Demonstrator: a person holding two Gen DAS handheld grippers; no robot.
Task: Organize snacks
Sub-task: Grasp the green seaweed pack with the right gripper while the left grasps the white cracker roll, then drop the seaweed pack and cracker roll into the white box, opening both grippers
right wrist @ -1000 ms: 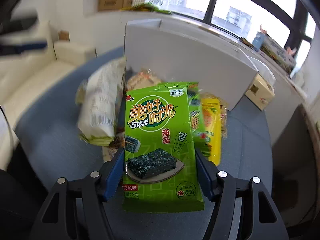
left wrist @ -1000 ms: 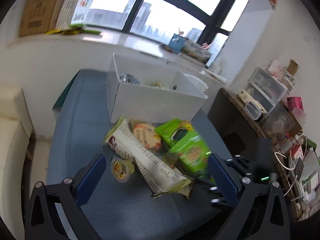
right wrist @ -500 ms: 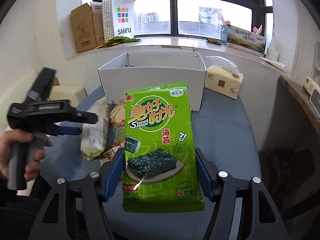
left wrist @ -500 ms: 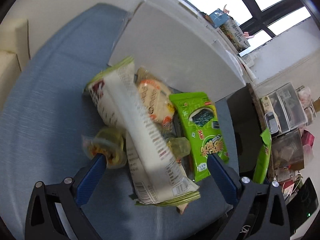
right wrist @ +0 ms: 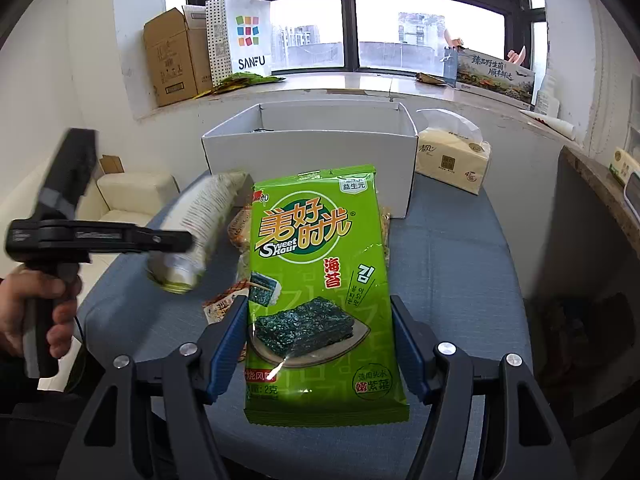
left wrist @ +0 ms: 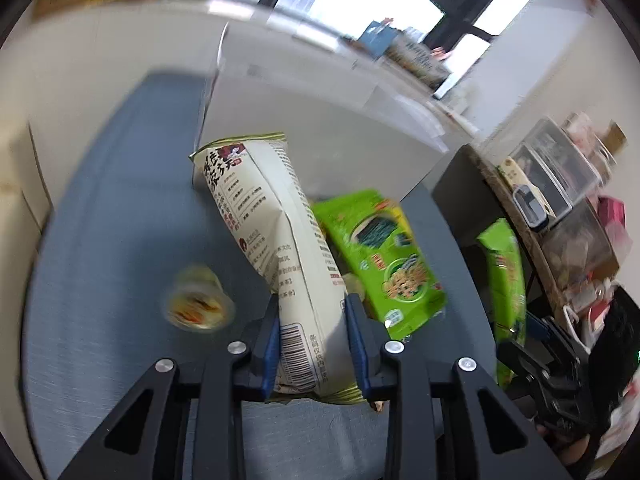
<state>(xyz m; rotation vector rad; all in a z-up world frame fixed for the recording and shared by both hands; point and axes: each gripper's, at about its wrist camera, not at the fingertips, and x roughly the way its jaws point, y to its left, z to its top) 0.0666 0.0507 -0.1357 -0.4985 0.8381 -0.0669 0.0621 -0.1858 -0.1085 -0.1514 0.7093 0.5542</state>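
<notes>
My left gripper (left wrist: 312,336) is shut on a long cream snack bag (left wrist: 276,240) and holds it tilted above the blue table (left wrist: 112,208); the bag also shows blurred in the right wrist view (right wrist: 200,228). My right gripper (right wrist: 320,344) is shut on a green seaweed packet (right wrist: 320,288), held upright above the table, also seen edge-on in the left wrist view (left wrist: 504,280). A white open box (right wrist: 308,152) stands at the table's far side. A second green seaweed packet (left wrist: 380,256) and a small jelly cup (left wrist: 196,300) lie on the table.
A tissue pack (right wrist: 452,156) sits right of the box. More snack packs (right wrist: 240,232) lie in front of the box. Cardboard box (right wrist: 176,56) and paper bag (right wrist: 240,36) stand on the windowsill. A dark counter with clear bins (left wrist: 560,168) is at the right.
My left gripper has closed on the long cream bag and lifted it off the pile. My right gripper has kept hold of the seaweed packet, raised and nearly still.
</notes>
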